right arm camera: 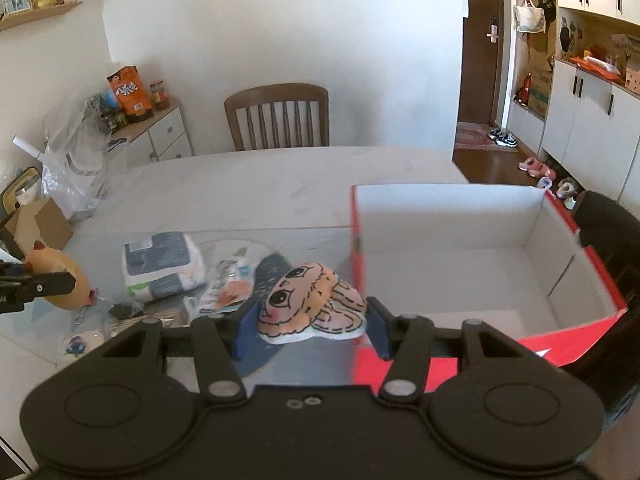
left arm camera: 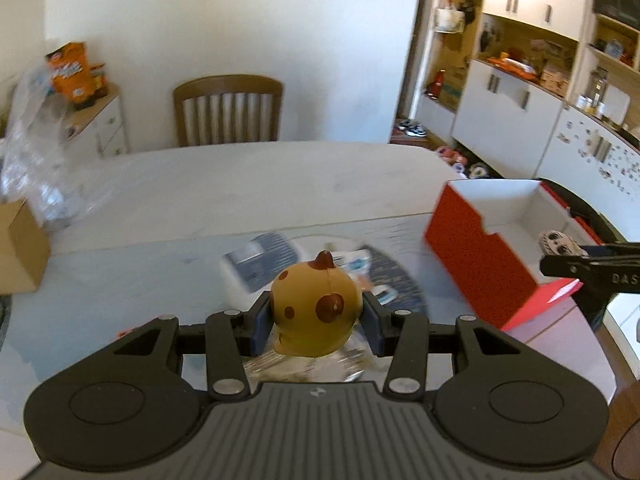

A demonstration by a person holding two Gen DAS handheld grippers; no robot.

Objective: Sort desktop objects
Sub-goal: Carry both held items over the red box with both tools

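My left gripper (left arm camera: pixel 317 322) is shut on a yellow squishy toy (left arm camera: pixel 316 308) with brown spots, held above the table. The same toy (right arm camera: pixel 60 276) shows at the left edge of the right wrist view, clamped by the left gripper (right arm camera: pixel 48 282). My right gripper (right arm camera: pixel 313 322) is shut on a flat plush rabbit face (right arm camera: pixel 310 304), peach with big drawn eyes, just left of the red box (right arm camera: pixel 460 236). That box has a white, bare inside. In the left wrist view the red box (left arm camera: pixel 480 264) sits at the right, with the rabbit face (left arm camera: pixel 558 242) over it.
On the round grey mat (right arm camera: pixel 272 276) lie a tissue pack (right arm camera: pixel 160 266), a snack packet (right arm camera: pixel 228 288) and small trinkets. A cardboard box (left arm camera: pixel 20 248) and clear plastic bag (right arm camera: pixel 72 172) stand at the left. A wooden chair (right arm camera: pixel 278 118) is behind the table (right arm camera: pixel 260 188).
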